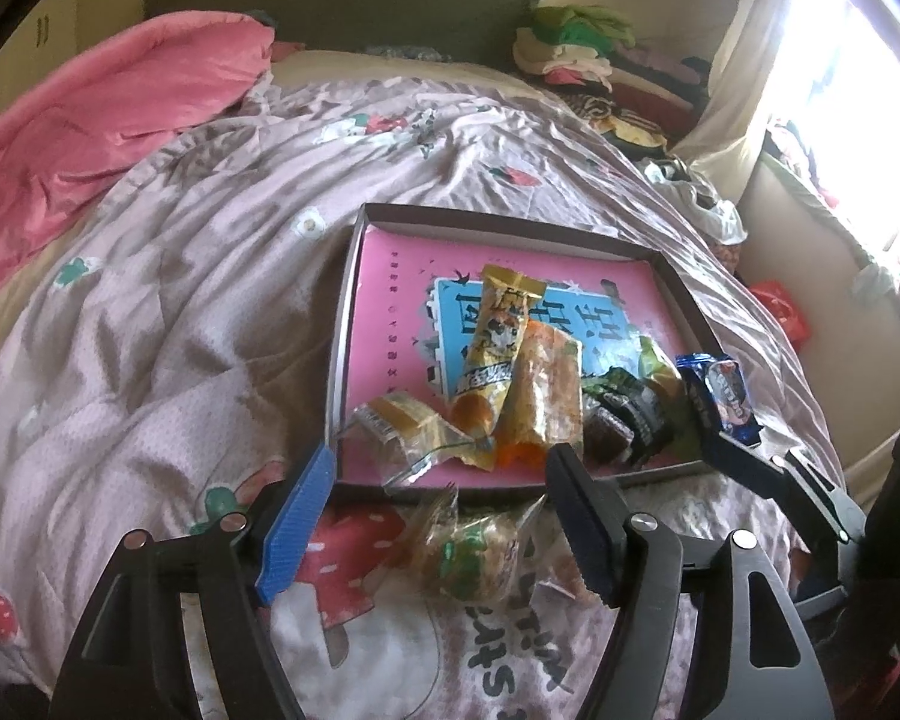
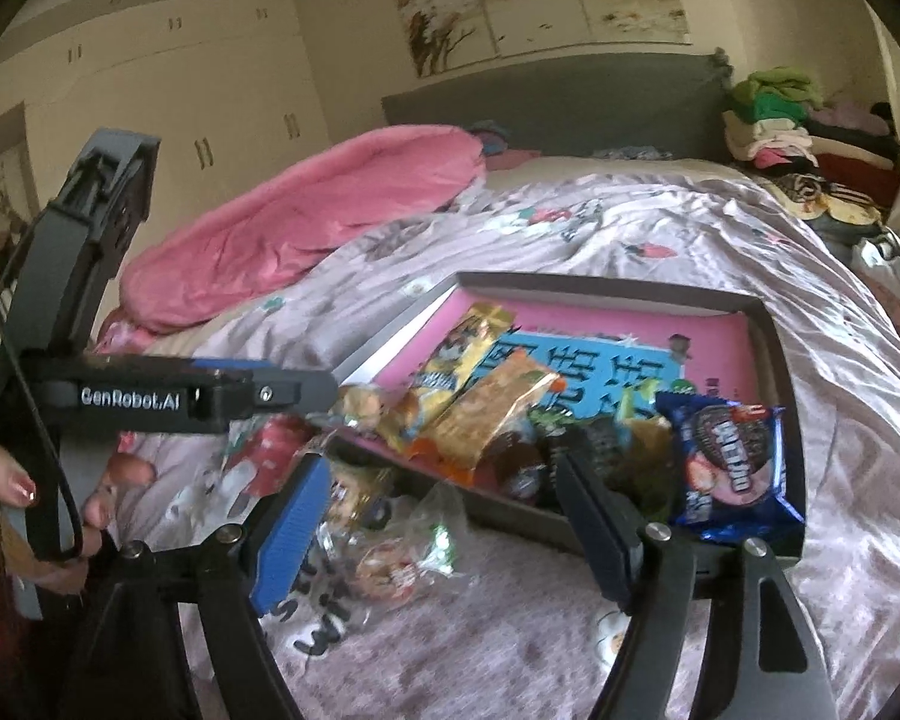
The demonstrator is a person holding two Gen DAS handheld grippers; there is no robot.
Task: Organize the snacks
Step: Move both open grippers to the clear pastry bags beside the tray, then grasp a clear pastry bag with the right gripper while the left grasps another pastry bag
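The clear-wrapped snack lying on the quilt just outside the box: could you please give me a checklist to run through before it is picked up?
1. Left hand-held gripper open, nothing held: ok.
2. Right hand-held gripper open, nothing held: ok.
3. Clear-wrapped snack lies between the left fingers, pads not pressing it: ok.
4. All snacks inside the box: not ok, this one lies on the quilt.
5. Free room on the box floor at the far end: ok.
6. Blue cookie pack fully seated: cannot tell, it sits at the box's near corner.
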